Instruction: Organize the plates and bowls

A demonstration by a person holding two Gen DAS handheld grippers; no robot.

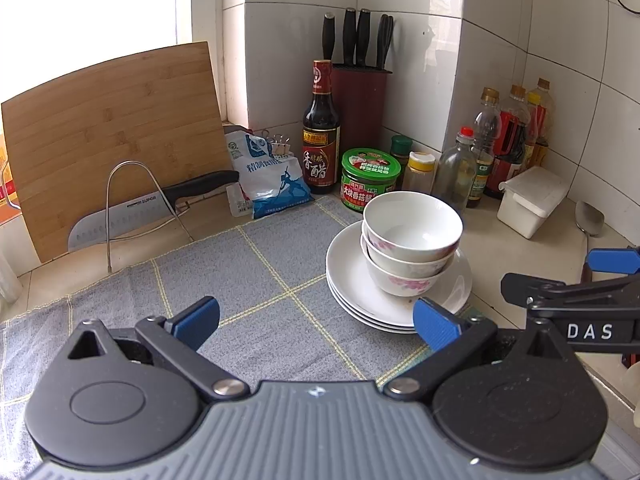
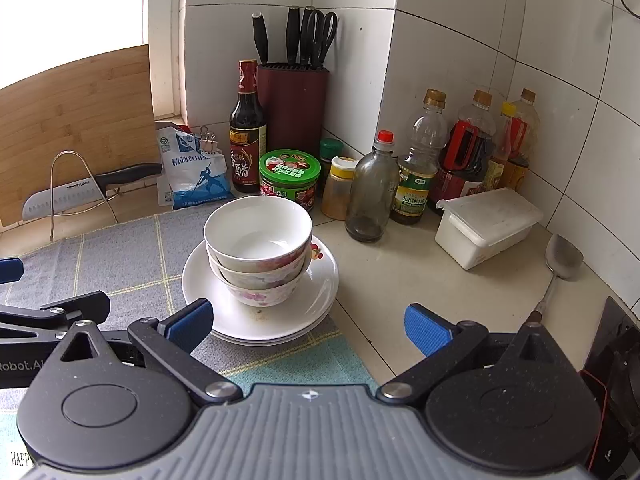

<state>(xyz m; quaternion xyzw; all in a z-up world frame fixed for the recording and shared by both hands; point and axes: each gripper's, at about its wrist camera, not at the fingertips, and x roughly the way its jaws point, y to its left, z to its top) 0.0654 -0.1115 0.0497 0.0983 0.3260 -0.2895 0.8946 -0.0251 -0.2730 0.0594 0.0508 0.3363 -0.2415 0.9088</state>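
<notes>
Three white bowls with pink flower prints point(image 1: 412, 240) point(image 2: 258, 248) are nested upright on a stack of three white plates point(image 1: 348, 276) point(image 2: 320, 284). The stack rests on the right edge of a grey checked cloth point(image 1: 248, 276) point(image 2: 120, 260). My left gripper point(image 1: 316, 322) is open and empty, low over the cloth, its right finger just in front of the plates. My right gripper point(image 2: 308, 326) is open and empty, close in front of the plates. Each gripper shows at the edge of the other's view.
Behind the stack stand a green-lidded jar point(image 2: 290, 178), a vinegar bottle point(image 2: 248, 128), a knife block point(image 2: 294, 104), a salt bag point(image 2: 196, 168) and several oil bottles point(image 2: 464, 152). A white lidded box point(image 2: 488, 226) and a metal spatula point(image 2: 560, 264) lie right. A cutting board point(image 1: 112, 136) and knife point(image 1: 132, 216) stand left.
</notes>
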